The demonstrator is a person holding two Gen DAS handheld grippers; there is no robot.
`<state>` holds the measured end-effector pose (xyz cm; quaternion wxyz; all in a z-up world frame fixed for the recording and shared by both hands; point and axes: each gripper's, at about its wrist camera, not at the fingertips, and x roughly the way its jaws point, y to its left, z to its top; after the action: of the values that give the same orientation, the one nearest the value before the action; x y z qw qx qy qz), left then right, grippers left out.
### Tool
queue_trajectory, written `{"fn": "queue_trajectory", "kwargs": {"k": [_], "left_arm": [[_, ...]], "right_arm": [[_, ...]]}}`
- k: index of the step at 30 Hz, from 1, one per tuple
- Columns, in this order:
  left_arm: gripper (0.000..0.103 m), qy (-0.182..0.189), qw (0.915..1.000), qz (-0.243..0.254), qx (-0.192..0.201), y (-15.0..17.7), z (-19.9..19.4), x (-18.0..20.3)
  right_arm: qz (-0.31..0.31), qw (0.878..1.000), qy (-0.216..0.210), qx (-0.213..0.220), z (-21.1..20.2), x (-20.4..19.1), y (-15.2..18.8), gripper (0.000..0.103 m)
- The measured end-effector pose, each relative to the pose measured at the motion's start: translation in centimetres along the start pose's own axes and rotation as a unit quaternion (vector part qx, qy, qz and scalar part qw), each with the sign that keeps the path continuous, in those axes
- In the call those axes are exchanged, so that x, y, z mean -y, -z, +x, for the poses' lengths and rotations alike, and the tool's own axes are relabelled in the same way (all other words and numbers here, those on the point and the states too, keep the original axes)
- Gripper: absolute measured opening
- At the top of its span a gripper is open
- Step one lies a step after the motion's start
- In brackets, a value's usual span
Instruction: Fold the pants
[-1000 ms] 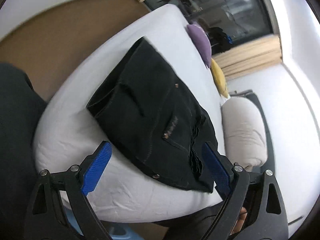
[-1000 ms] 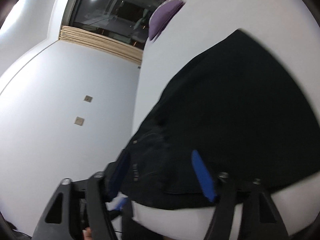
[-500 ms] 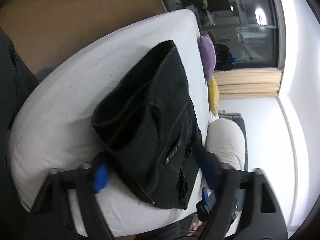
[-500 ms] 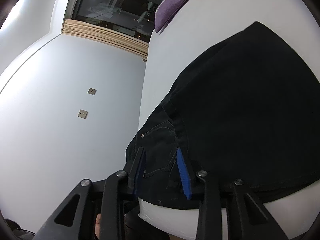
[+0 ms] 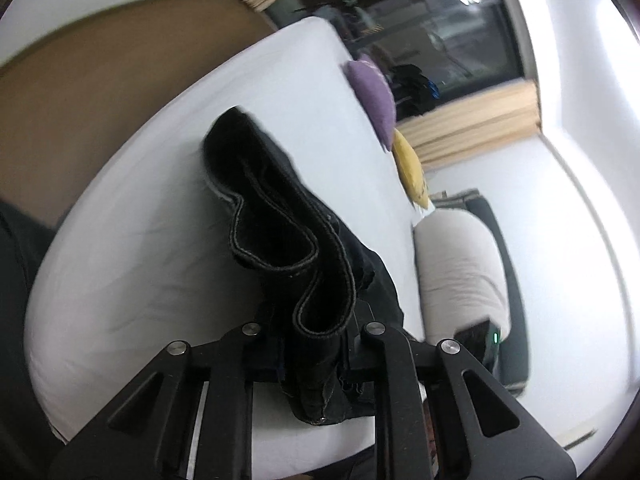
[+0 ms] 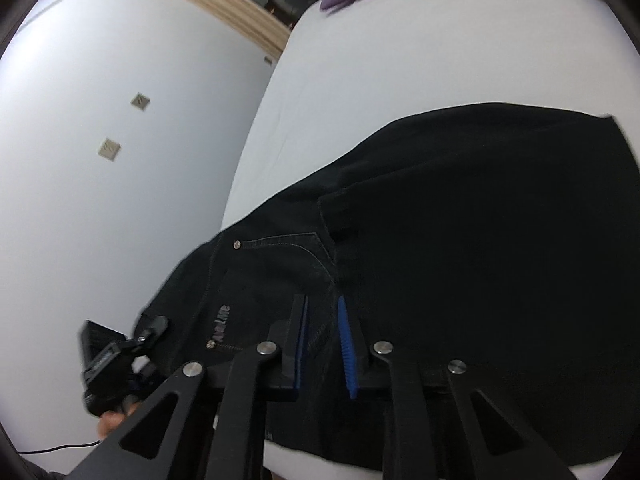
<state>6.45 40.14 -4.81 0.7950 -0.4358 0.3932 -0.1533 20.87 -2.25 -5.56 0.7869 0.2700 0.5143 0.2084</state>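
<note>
Flanking black pants [image 5: 280,216] — purple cushion [image 5: 374,98], yellow cushion [image 5: 412,174].

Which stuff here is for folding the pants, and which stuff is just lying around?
For the job:
black pants
left hand-held gripper, shut on the pants
right hand-held gripper, shut on the pants
white bed

Just lying about:
purple cushion
yellow cushion
rolled white bedding

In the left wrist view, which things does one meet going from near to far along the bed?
left gripper → black pants → yellow cushion → purple cushion → window
</note>
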Motion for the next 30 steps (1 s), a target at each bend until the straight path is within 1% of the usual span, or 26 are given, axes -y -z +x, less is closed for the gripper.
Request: {"fn": "queue_trajectory", "kwargs": {"k": [2, 4, 5, 6, 8, 11, 13, 14, 16, 17, 18, 19, 20, 21, 22, 23, 24, 25, 27, 28, 29, 30], "left_arm": [[0.016, -0.005, 0.9997, 0.023, 0.000, -0.1, 0.2, 1.1], [0.016, -0.010, 0.9990, 0.044, 0.001, -0.2, 0.6, 2.2], [0.016, -0.011, 0.9984, 0.056, 0.001, -0.4, 0.7, 2.8], [0.016, -0.011, 0.9978, 0.066, 0.000, 0.0, 0.6, 3.5], [0.016, -0.013, 0.9953, 0.096, 0.000, 0.2, 1.2, 5.2], [0.016, -0.005, 0.9914, 0.131, -0.007, 0.7, 2.4, 7.4], [0.016, -0.003, 0.9883, 0.152, -0.014, 0.9, 3.9, 9.4], [0.016, -0.004, 0.9867, 0.162, -0.017, 0.9, 4.5, 10.5], [0.016, -0.006, 0.9816, 0.189, -0.029, 1.4, 6.1, 12.4], [0.016, -0.008, 0.9778, 0.207, -0.033, 1.8, 6.7, 13.5], [0.016, -0.010, 0.9722, 0.231, -0.037, 2.2, 7.5, 14.8], [0.016, -0.012, 0.9655, 0.256, -0.045, 2.8, 8.6, 16.1], [0.016, -0.014, 0.9599, 0.275, -0.054, 3.3, 9.6, 16.9], [0.016, -0.017, 0.9511, 0.300, -0.071, 4.4, 11.2, 18.3], [0.016, -0.019, 0.9434, 0.320, -0.086, 5.7, 13.1, 19.5], [0.016, -0.021, 0.9316, 0.346, -0.110, 7.4, 15.3, 20.7], [0.016, -0.021, 0.9225, 0.364, -0.125, 8.9, 17.2, 21.3], [0.016, -0.025, 0.9113, 0.386, -0.140, 10.6, 19.1, 21.7], [0.015, -0.050, 0.8881, 0.421, -0.177, 14.0, 22.8, 21.5], [0.014, -0.057, 0.8813, 0.427, -0.193, 15.5, 23.8, 21.2], [0.014, -0.065, 0.8715, 0.442, -0.203, 16.9, 24.4, 21.0], [0.014, -0.074, 0.8556, 0.470, -0.204, 18.5, 24.7, 21.0]], "right_arm": [[-0.001, 1.000, 0.003, -0.022, 2.0, 0.0, -0.5, 0.017], [0.004, 0.998, 0.026, -0.048, 4.3, 0.8, -0.7, 0.016], [0.004, 0.998, 0.043, -0.055, 5.2, 1.4, -0.7, 0.002], [0.003, 0.998, 0.048, -0.050, 5.6, 1.9, -0.7, 0.000], [0.011, 0.998, 0.033, -0.044, 5.4, 2.6, -0.7, 0.000], [-0.001, 0.999, 0.036, -0.032, 5.4, 2.7, -0.2, 0.000], [0.002, 0.999, 0.026, -0.022, 5.4, 3.3, 0.2, 0.000], [0.006, 1.000, 0.014, -0.019, 5.2, 3.7, 0.3, 0.000], [0.042, 0.999, -0.027, -0.016, 3.7, 5.2, 0.3, 0.000], [0.059, 0.997, -0.046, 0.000, 2.1, 5.9, 0.2, 0.016], [0.069, 0.995, -0.066, 0.021, 0.5, 6.7, 0.2, 0.029], [0.085, 0.991, -0.095, 0.049, -1.5, 7.8, 0.4, 0.056], [0.102, 0.985, -0.122, 0.072, -3.3, 9.0, 0.5, 0.073], [0.123, 0.977, -0.147, 0.089, -5.0, 10.6, 0.5, 0.076], [0.138, 0.971, -0.167, 0.099, -6.5, 12.0, 0.5, 0.076], [0.146, 0.967, -0.181, 0.108, -7.6, 13.2, 0.5, 0.077], [0.152, 0.964, -0.188, 0.114, -8.8, 14.5, 0.5, 0.078], [0.156, 0.963, -0.186, 0.114, -9.5, 15.5, 0.7, 0.083], [0.161, 0.966, -0.174, 0.102, -10.0, 17.1, 1.1, 0.085], [0.166, 0.967, -0.173, 0.090, -9.8, 17.8, 1.5, 0.085], [0.171, 0.967, -0.174, 0.080, -9.5, 18.3, 1.9, 0.085], [0.169, 0.967, -0.177, 0.075, -9.3, 18.7, 2.4, 0.084]]}}
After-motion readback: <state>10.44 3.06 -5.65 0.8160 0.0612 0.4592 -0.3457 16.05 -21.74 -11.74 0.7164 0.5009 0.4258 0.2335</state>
